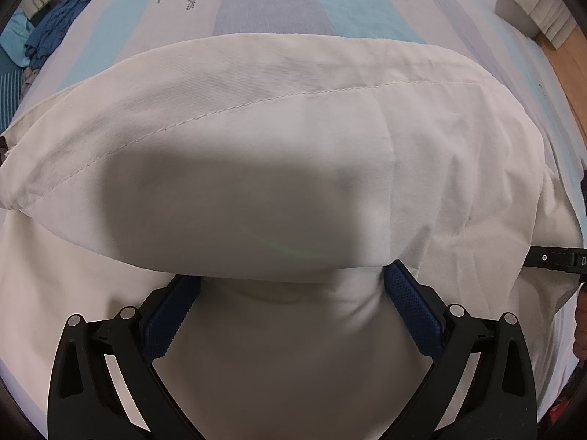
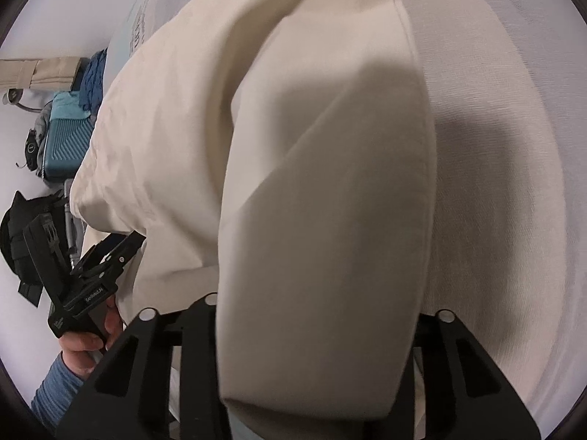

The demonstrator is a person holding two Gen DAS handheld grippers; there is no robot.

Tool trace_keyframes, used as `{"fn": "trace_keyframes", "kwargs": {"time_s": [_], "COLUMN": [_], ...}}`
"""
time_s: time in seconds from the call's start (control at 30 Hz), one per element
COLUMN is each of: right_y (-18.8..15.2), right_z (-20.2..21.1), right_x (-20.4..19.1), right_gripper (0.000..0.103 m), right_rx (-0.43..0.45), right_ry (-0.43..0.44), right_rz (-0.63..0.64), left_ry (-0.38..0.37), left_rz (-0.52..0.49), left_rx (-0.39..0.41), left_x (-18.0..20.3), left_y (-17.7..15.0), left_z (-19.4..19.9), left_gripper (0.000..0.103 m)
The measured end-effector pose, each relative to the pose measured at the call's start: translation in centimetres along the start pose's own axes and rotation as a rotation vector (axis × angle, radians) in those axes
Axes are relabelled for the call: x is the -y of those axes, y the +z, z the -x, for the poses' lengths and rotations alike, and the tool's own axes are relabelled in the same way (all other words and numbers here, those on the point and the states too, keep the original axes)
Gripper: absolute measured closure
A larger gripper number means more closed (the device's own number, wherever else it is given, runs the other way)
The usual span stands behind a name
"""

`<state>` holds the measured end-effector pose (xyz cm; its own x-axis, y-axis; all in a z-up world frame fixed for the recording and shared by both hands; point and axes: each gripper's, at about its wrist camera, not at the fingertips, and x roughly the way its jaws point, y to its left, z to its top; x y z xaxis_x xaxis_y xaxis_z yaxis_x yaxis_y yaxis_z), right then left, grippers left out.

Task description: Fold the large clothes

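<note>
- We are looking along the left gripper (image 1: 291,275) and seeing its two blue fingers (image 1: 407,289) standing wide apart, with a fold of the cream garment (image 1: 256,139) lying over their tips.
- The cloth is sagging between the fingers, so we cannot tell if they are pinching anything; the jaws are clearly spread.
- The cream garment is lying on the striped bedsheet (image 1: 352,11), which is showing pale blue, grey and white bands and some dark printed letters.
- A stitched seam (image 1: 256,102) is running across the upper layer of the garment.
- In the right wrist view the garment (image 2: 323,201) is hanging over the right gripper (image 2: 315,385) and covering its fingers completely, so we cannot tell how far they are open or what they are holding.
- In the same view we are seeing the left gripper (image 2: 106,256) at the garment's edge, with the person's left hand (image 2: 88,341) around its handle and a blue sleeve (image 2: 55,388) below.
- A teal suitcase (image 2: 66,139) is standing beside the bed, with crumpled blue clothes (image 2: 93,80) near it.
- The same blue clothes (image 1: 55,33) are lying at the far left corner of the bed.
</note>
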<state>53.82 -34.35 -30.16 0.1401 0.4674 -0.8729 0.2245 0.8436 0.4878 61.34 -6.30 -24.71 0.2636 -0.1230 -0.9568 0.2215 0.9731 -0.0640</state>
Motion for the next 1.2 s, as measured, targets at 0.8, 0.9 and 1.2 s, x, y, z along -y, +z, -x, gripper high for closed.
{"fn": "trace_keyframes", "kwargs": {"time_s": [0.8, 0.9, 1.2], "right_y": [-1.9, -2.2, -2.6], "right_z": [1.7, 2.2, 4.5], "right_x": [-7.3, -9.2, -14.3], "right_gripper": [0.086, 0.086, 0.087], "right_rx": [0.118, 0.135, 0.188], "right_ry": [-0.312, -0.357, -0.513], "right_rz": [-0.01, -0.016, -0.031], "left_ry": [-0.042, -0.047, -0.071], "left_rz": [-0.049, -0.048, -0.05], "left_rx": [0.009, -0.001, -0.004], "left_x": [-0.9, -0.8, -1.7], "left_y": [0.3, 0.9, 1.9], "left_z": [0.3, 0.4, 1.3], "left_gripper": [0.005, 0.005, 0.005]}}
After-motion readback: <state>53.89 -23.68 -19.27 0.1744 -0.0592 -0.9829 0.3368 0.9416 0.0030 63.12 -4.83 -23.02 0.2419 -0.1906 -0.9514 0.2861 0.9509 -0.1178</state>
